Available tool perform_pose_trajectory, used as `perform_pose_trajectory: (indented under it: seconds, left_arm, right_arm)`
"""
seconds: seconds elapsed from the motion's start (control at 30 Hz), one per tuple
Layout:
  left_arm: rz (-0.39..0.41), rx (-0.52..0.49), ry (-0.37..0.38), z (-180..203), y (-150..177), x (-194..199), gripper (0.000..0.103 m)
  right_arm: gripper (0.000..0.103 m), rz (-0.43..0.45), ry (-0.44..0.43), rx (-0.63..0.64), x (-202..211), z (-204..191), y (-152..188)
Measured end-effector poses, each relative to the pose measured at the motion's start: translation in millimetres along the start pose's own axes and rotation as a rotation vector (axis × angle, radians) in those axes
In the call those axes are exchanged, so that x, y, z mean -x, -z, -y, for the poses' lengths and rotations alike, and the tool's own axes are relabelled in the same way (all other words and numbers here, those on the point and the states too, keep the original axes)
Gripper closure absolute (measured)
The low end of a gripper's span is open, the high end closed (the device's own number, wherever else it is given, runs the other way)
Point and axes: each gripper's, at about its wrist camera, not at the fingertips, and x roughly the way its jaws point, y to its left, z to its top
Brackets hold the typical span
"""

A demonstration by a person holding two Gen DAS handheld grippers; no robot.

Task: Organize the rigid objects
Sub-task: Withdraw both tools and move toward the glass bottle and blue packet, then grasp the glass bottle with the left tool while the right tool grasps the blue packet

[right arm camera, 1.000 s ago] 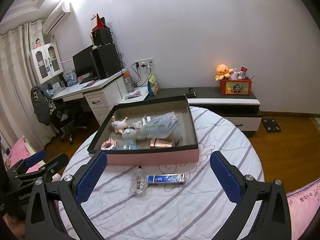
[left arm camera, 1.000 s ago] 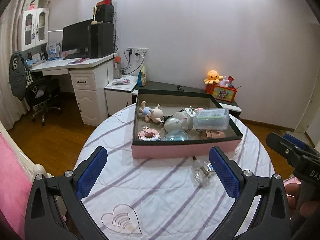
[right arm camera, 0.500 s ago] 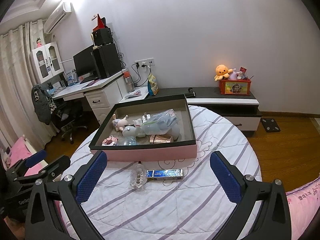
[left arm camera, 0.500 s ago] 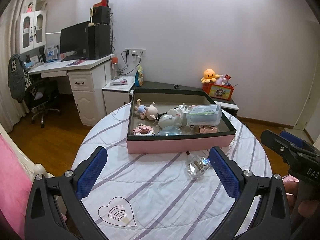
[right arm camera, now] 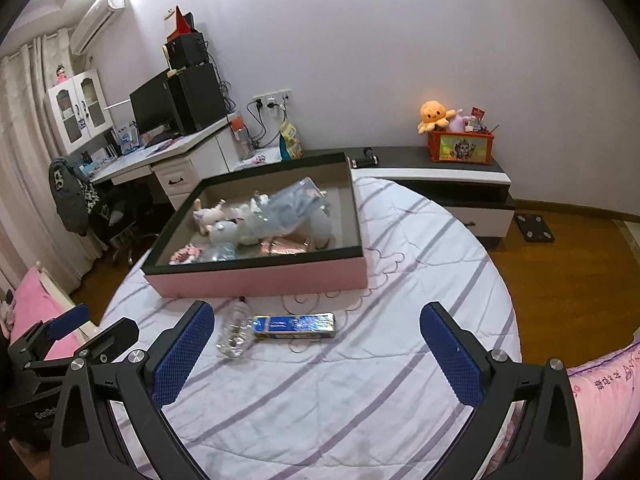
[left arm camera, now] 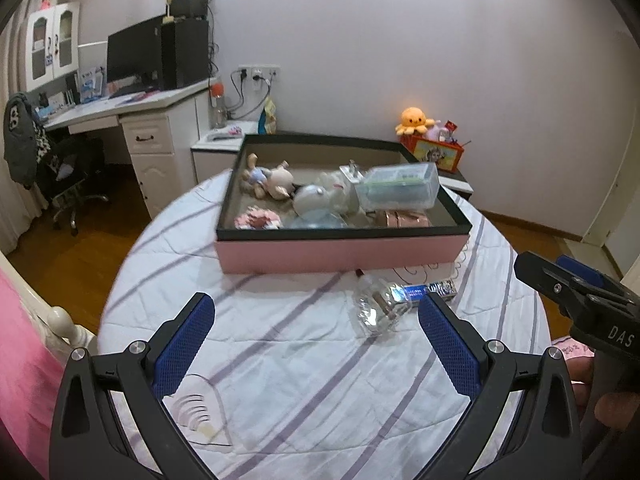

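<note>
Bare table lies open before both spread claws; only the clear bottle, blue packet and pink box stand ahead.

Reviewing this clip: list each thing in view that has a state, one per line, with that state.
left gripper: open, holding nothing
right gripper: open, holding nothing
pink box: lid off, partly filled
clear bottle: lying on its side on the table, outside the box
blue packet: lying flat beside the bottle, outside the box
clear plastic case: closed, resting atop other items in the box
plush pig: lying in the box
</note>
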Motion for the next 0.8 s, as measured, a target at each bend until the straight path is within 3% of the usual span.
perform_pose_trajectory:
  seconds: [0.6,0.67,0.7,0.73,0.8]
  left_arm:
    - [-0.178,0.02,0.049,26.6,12.9,-103.0,0.001]
    - [-0.173,0.039,0.093,22.8,12.8,-108.0,0.01]
    - [-0.181,0.044,0.114,21.3,13.4,-110.9,0.026]
    - [-0.189,0.038,0.119,21.2,13.3,-113.5,0.035]
    - [-0.184,0.035,0.139,18.8,11.8,-113.0,0.043]
  right_arm:
    - [0.0,-0.168,0.043,-0.034,-60.9,41.6,22.9]
    - [0.0,-0.176,0.042,-0.03,-65.2,42.8,22.4]
    - [0.0,-0.181,0.041,-0.027,-67.8,43.0,22.2]
    - [0.0,-0.185,0.04,-0.025,-69.4,42.2,22.0]
    - [0.0,-0.195,0.036,-0.019,-74.4,38.6,22.2]
